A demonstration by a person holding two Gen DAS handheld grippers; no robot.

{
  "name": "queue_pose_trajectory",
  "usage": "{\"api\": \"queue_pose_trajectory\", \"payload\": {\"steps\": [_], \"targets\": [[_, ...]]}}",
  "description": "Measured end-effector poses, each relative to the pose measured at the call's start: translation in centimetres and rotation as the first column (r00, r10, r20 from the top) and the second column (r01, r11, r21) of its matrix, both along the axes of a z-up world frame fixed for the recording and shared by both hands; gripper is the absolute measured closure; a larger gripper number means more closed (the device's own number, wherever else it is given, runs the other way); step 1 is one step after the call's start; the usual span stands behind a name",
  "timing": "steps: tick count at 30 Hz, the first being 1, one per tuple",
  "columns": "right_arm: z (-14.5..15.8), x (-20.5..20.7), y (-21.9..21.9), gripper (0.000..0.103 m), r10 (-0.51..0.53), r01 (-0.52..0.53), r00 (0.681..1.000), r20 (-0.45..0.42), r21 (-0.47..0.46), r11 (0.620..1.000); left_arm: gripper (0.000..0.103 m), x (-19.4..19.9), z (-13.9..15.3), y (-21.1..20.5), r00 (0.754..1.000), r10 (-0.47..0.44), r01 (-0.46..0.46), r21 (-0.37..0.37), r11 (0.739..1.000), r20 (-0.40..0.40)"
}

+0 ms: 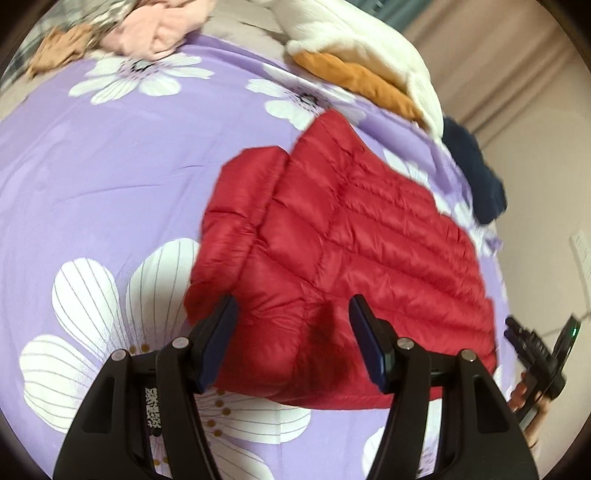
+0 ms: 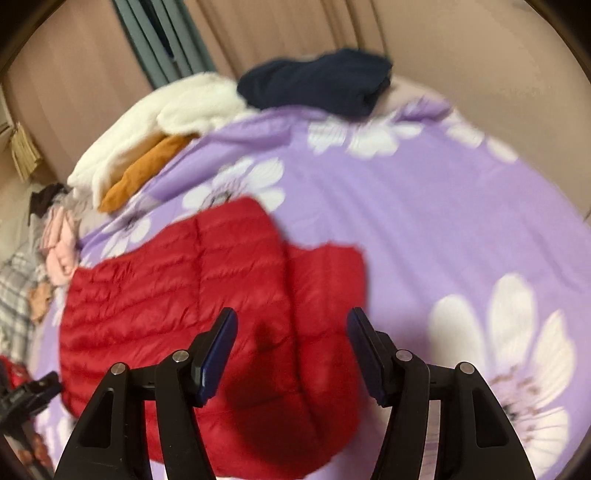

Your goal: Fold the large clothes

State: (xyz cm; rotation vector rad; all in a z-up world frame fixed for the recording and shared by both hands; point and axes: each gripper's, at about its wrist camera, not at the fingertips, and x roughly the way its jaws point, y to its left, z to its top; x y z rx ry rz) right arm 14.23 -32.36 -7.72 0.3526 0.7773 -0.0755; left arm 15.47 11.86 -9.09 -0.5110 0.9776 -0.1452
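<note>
A red quilted puffer jacket (image 1: 343, 240) lies flat on the purple flowered bedspread (image 1: 110, 177), with a sleeve folded over its body. My left gripper (image 1: 291, 310) is open and empty, hovering above the jacket's near edge. In the right wrist view the jacket (image 2: 177, 295) lies left of centre on the bedspread (image 2: 424, 221). My right gripper (image 2: 291, 321) is open and empty above the jacket's near corner. The right gripper also shows at the right edge of the left wrist view (image 1: 532, 347).
A white fleece garment (image 2: 147, 129) and an orange one (image 2: 147, 170) lie folded at the far edge. A dark navy garment (image 2: 321, 81) lies at the far corner. A pink garment (image 1: 159, 29) and a brown one (image 1: 59, 48) lie at the far left. Pinkish curtains (image 2: 443, 44) hang behind.
</note>
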Motion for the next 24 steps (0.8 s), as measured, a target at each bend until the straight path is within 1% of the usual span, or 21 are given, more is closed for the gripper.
{"api": "queue_pose_trajectory", "payload": {"steps": [1,2,3,5,6,9,11,14,18,21,24], "targets": [[0.5,-0.1,0.0,0.042,0.008,-0.008,1.000,0.018,-0.004,1.000,0.034,-0.1,0.0,0.5,1.000,0.017,-0.016,-0.029,0.999,0.008],[0.9,-0.2,0.2,0.042,0.017,-0.017,0.999,0.031,-0.006,1.000,0.026,-0.2,0.0,0.8,0.999,0.033,-0.033,-0.054,0.998,0.014],[1.3,-0.2,0.5,0.042,0.028,-0.027,0.999,0.043,-0.008,1.000,0.023,-0.3,-0.1,1.1,0.999,0.043,-0.041,-0.077,0.996,0.016],[1.9,0.0,1.7,0.042,0.066,-0.065,0.995,0.070,-0.015,0.998,0.022,-0.1,-0.5,1.7,0.998,0.055,-0.053,-0.145,0.988,0.007],[2.0,0.1,2.3,0.042,0.083,-0.082,0.994,0.076,-0.016,0.996,0.022,0.0,-0.8,1.8,0.998,0.057,-0.056,-0.166,0.985,-0.002],[2.1,0.7,4.6,0.042,0.165,-0.164,0.982,0.095,-0.019,0.986,0.022,0.2,-1.1,1.8,0.998,0.055,-0.055,-0.194,0.979,-0.007],[1.9,1.2,6.5,0.042,0.227,-0.226,0.969,0.096,-0.017,0.974,0.022,0.4,-1.2,1.9,0.999,0.046,-0.046,-0.231,0.972,-0.005],[1.3,2.2,8.7,0.042,0.300,-0.301,0.950,0.091,0.001,0.954,0.019,1.1,-1.6,2.1,0.999,0.039,-0.041,-0.274,0.961,-0.013],[0.7,3.3,11.2,0.042,0.367,-0.370,0.926,0.093,0.027,0.928,0.019,2.2,-2.7,2.4,0.998,0.039,-0.051,-0.287,0.957,-0.046],[0.5,4.2,13.2,0.042,0.427,-0.433,0.898,0.105,0.052,0.900,0.018,2.8,-3.3,2.6,0.998,0.035,-0.051,-0.308,0.950,-0.059],[0.3,4.8,14.7,0.042,0.483,-0.490,0.870,0.098,0.072,0.869,0.014,3.3,-3.6,2.5,0.998,0.017,-0.036,-0.320,0.947,-0.062]]}}
